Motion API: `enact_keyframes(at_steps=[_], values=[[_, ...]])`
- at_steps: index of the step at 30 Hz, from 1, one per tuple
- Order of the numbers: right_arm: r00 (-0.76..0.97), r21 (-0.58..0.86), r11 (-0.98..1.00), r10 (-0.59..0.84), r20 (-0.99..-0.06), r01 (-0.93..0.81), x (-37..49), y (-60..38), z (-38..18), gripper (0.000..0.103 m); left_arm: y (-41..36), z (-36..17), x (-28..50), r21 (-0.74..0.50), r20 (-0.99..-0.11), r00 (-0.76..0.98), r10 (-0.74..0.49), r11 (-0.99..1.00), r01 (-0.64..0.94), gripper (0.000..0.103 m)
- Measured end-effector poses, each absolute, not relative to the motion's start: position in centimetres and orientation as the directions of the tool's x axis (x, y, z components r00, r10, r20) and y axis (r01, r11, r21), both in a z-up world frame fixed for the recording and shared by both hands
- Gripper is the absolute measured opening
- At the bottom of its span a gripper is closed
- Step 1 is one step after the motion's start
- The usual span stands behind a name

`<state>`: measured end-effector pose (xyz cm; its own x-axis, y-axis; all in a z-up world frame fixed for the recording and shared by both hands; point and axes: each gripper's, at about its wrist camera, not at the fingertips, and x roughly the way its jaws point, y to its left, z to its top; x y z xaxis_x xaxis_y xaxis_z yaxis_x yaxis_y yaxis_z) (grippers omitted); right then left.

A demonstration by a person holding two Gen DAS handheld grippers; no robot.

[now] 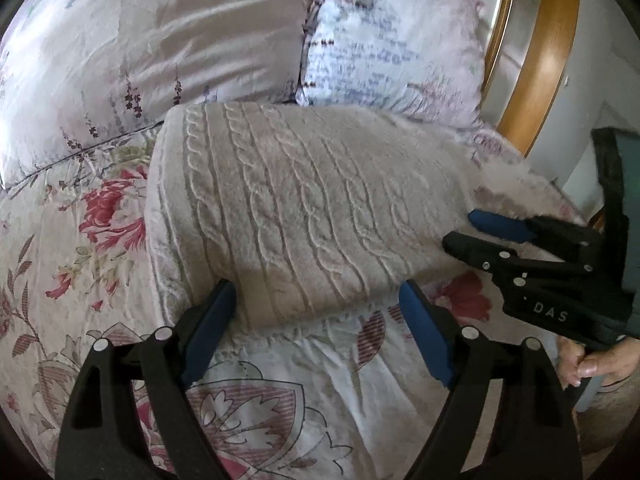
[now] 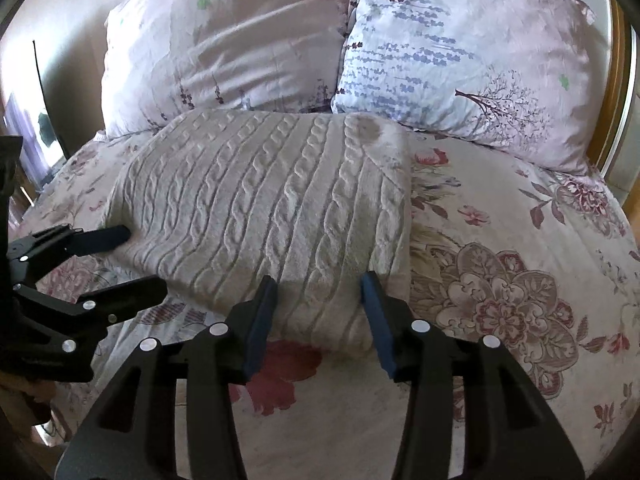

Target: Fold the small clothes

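Observation:
A cream cable-knit sweater (image 1: 304, 208) lies folded into a thick rectangle on the floral bed cover; it also shows in the right wrist view (image 2: 264, 216). My left gripper (image 1: 320, 300) is open, its blue-padded fingers straddling the sweater's near edge. My right gripper (image 2: 320, 292) is open too, its fingers either side of the sweater's near right corner. In the left wrist view the right gripper (image 1: 464, 228) comes in from the right at the sweater's right edge. In the right wrist view the left gripper (image 2: 140, 260) sits at the sweater's left edge.
Two lilac floral pillows (image 2: 224, 40) (image 2: 472, 52) lie just behind the sweater. The floral bed cover (image 2: 500, 280) spreads to the right. A wooden headboard frame (image 1: 552, 48) curves at the back right. A hand (image 1: 600, 364) grips the right gripper's handle.

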<state>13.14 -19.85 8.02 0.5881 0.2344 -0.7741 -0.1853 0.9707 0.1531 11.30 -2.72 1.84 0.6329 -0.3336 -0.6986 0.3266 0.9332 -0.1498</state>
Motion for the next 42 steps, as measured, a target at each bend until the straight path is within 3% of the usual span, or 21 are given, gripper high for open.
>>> enact_keyframes(at_steps=[1, 4, 6, 9, 15, 23, 42], values=[[0.594, 0.191, 0.964, 0.263, -0.760, -0.183, 12.9, -20.3, 8.3, 0.049, -2.4, 2.1, 11.0, -0.172, -0.686, 0.638, -0.350, 0.930, 0.325, 0.083], [0.620, 0.264, 0.948, 0.315, -0.718, -0.176, 12.1, -21.3, 9.2, 0.066, -0.4, 2.8, 9.7, -0.225, -0.644, 0.665, -0.378, 0.924, 0.308, 0.085], [0.649, 0.254, 0.954, 0.297, -0.700, -0.162, 11.4, -21.6, 9.9, 0.082, 0.9, 3.2, 8.9, -0.223, -0.626, 0.694, -0.356, 0.934, 0.278, 0.089], [0.670, 0.252, 0.955, 0.291, -0.683, -0.158, 10.7, -21.8, 10.4, 0.087, 2.0, 3.3, 8.1, -0.168, -0.631, 0.730, -0.264, 0.964, 0.204, 0.094], [0.657, 0.229, 0.966, 0.249, -0.712, -0.118, 10.0, -21.6, 9.8, 0.100, 3.3, 2.5, 7.6, -0.157, -0.665, 0.717, -0.208, 0.978, 0.139, 0.101], [0.625, 0.113, 0.990, 0.139, -0.768, -0.082, 9.6, -19.5, 8.7, 0.102, 2.4, 1.0, 8.4, -0.117, -0.731, 0.665, -0.154, 0.988, 0.100, 0.101], [0.520, 0.099, 0.994, 0.103, -0.848, -0.037, 10.3, -18.4, 6.6, 0.102, 0.6, -0.3, 9.2, 0.018, -0.792, 0.610, -0.024, 0.998, 0.062, 0.101]])
